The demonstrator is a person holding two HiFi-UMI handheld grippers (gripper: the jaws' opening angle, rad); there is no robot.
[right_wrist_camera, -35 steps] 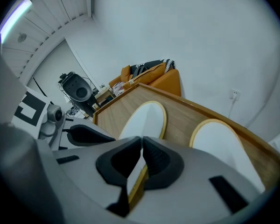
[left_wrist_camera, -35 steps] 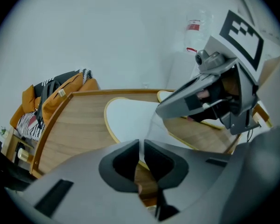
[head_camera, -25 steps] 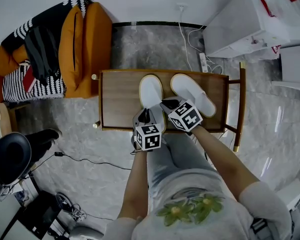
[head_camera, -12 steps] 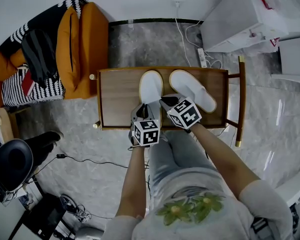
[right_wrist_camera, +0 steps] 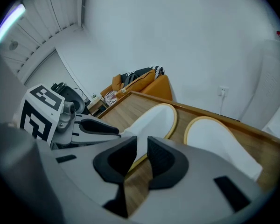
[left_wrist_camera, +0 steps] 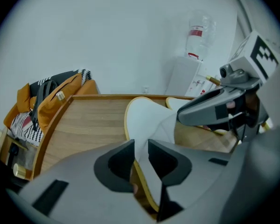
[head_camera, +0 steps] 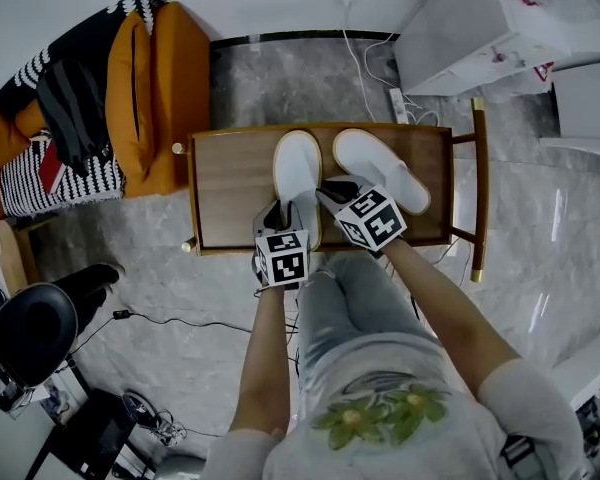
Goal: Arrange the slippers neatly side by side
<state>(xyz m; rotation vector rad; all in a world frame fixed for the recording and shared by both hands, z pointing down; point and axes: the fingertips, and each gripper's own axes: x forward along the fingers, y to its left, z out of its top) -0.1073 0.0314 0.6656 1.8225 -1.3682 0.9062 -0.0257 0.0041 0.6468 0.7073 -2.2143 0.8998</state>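
Note:
Two white slippers with yellow rims lie side by side on a wooden table [head_camera: 235, 183]. The left slipper [head_camera: 298, 168] points straight away; the right slipper [head_camera: 380, 168] angles out to the right. My left gripper [head_camera: 285, 220] is at the left slipper's heel. In the left gripper view its jaws [left_wrist_camera: 141, 146] are opening, with the left slipper's [left_wrist_camera: 144, 115] rim in the narrow gap. My right gripper [head_camera: 332, 196] sits between the two heels. Its jaws [right_wrist_camera: 142, 146] are opening beside the left slipper's [right_wrist_camera: 154, 118] edge, clear of the right slipper [right_wrist_camera: 219, 143].
An orange sofa with a black-and-white striped blanket [head_camera: 140, 88] stands left of the table. A white cabinet [head_camera: 470, 38] is at the back right, with a power strip and cables [head_camera: 398, 98] on the floor. A black chair [head_camera: 25, 328] is at the lower left.
The head view has shifted a little. Both grippers stay at the slippers' heel ends, and the slippers lie where they did.

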